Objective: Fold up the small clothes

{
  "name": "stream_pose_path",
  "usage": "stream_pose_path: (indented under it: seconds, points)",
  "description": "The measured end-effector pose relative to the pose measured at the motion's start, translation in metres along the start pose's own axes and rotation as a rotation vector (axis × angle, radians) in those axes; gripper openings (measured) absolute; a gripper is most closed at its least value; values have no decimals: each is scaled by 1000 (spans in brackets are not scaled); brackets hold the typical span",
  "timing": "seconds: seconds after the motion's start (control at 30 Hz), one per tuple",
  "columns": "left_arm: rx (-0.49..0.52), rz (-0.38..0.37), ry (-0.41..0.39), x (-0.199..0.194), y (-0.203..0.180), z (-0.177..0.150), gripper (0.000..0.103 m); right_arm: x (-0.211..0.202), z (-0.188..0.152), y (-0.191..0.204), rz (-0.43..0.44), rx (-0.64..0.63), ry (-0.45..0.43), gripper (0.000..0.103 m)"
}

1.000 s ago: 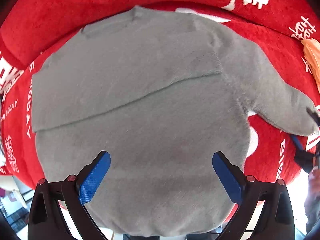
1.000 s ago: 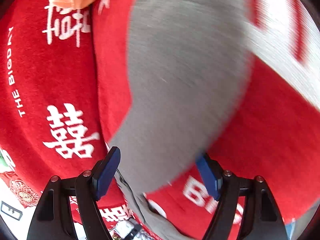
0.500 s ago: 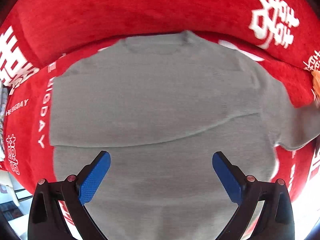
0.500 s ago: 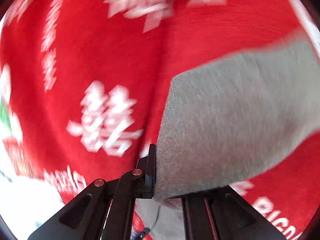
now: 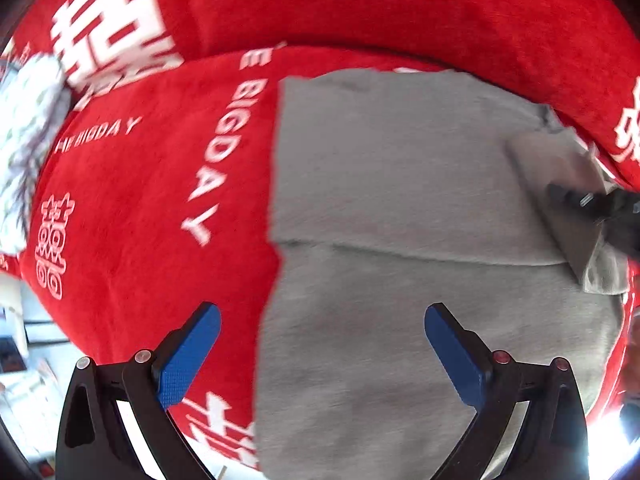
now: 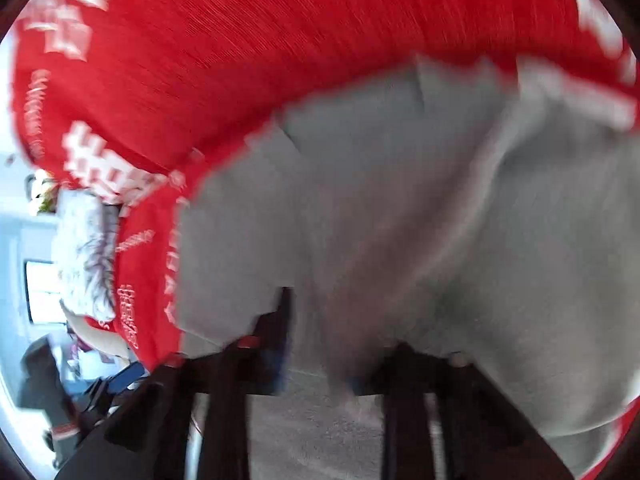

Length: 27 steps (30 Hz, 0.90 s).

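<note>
Sweater (image 5: 400, 208), grey and small, lies flat on the red blanket (image 5: 140, 200) with white lettering, filling the centre and right of the left wrist view. Its right sleeve (image 5: 560, 200), which a second ago stretched out to the right edge of that frame, is now lifted and brought in over the body at the upper right, so the second sleeve fold appears under way; the other sleeve already lies across the chest, its edge a crease running across the middle of the frame. The right gripper (image 5: 592, 204) shows there as a dark shape at the right edge with the sleeve cloth at its tip. Its jaws have just been opening after a full close, and the blurred frames do not show whether the pads are pressing the cloth. The left gripper (image 5: 322, 352) hangs above the lower hem with its blue pads (image 5: 188, 356) spread wide and nothing between them; it has slid toward the sweater's left edge. The right wrist view, heavily smeared, adds only draped grey fabric (image 6: 440, 240) over its own fingers and, at the left edge, a white patterned bundle (image 6: 86, 252); the left view alone shows the whole garment's layout.
</note>
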<state>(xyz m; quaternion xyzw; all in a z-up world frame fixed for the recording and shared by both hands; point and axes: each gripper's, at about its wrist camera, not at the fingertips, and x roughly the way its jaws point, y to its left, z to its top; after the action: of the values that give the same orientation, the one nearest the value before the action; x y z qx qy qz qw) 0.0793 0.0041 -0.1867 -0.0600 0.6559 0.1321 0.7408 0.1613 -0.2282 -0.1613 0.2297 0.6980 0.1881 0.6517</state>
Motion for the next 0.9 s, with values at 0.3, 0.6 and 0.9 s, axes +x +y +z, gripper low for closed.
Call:
stream_pose_path:
  seconds: [0.3,0.6,0.9]
  points:
    - [-33,-18,-2,5,33,-18,102,-46,16,-29,-2,232,-233,6]
    - [-107,-9,-23,2,64,-15,102,36,-32,132,-314,-663,-13,20]
    - [-117,-65,-40,8,57,6,102,-14,-69,44,-181,-265,44,63]
